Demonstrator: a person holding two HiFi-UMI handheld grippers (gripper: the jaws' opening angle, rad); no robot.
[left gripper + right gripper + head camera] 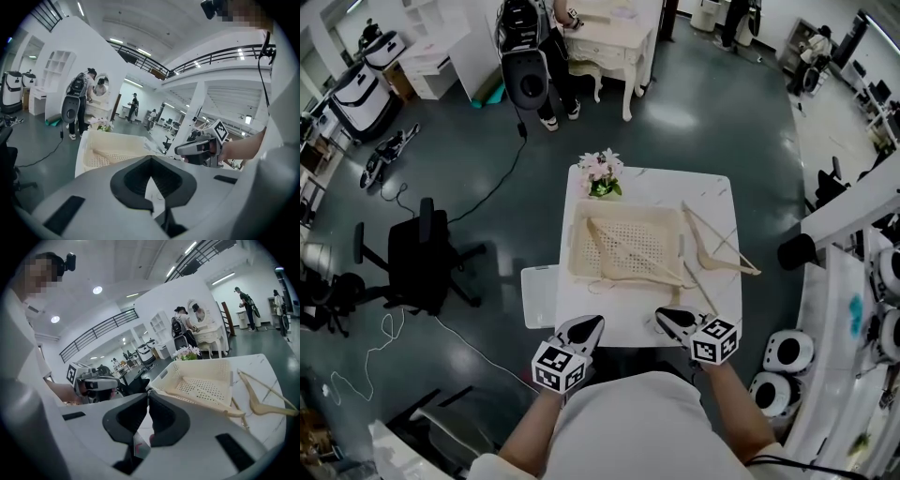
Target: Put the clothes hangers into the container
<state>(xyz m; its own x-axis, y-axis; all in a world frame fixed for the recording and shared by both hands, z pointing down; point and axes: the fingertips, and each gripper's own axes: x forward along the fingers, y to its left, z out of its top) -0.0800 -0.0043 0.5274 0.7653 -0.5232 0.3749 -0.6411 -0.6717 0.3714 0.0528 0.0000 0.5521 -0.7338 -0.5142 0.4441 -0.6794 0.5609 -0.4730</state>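
Dark glossy floor surrounds a white counter (712, 187) in the head view. A cream perforated container (579, 246) sits on the counter's left half. One wooden hanger (637, 265) lies slanted inside it, its near end over the near rim. A second hanger (724, 251) lies on the bare counter just right of the container. Flowers (603, 173) stand at the far edge, and an office chair (422, 253) stands on the floor well to the left. The left tongs (592, 322) and right tongs (665, 317) hover over the near edge, apart from each other.

From the left gripper view, the left tongs (151, 158) are pressed together with nothing between them. Beyond them are the container (117, 140) and the wooden hanger (105, 153), with the right tongs (185, 149) off to the right.

From the right gripper view, the right tongs (147, 393) are pressed together and empty. The container (220, 373) lies ahead, the second hanger (265, 406) to its right, and the left tongs (105, 379) to the left.
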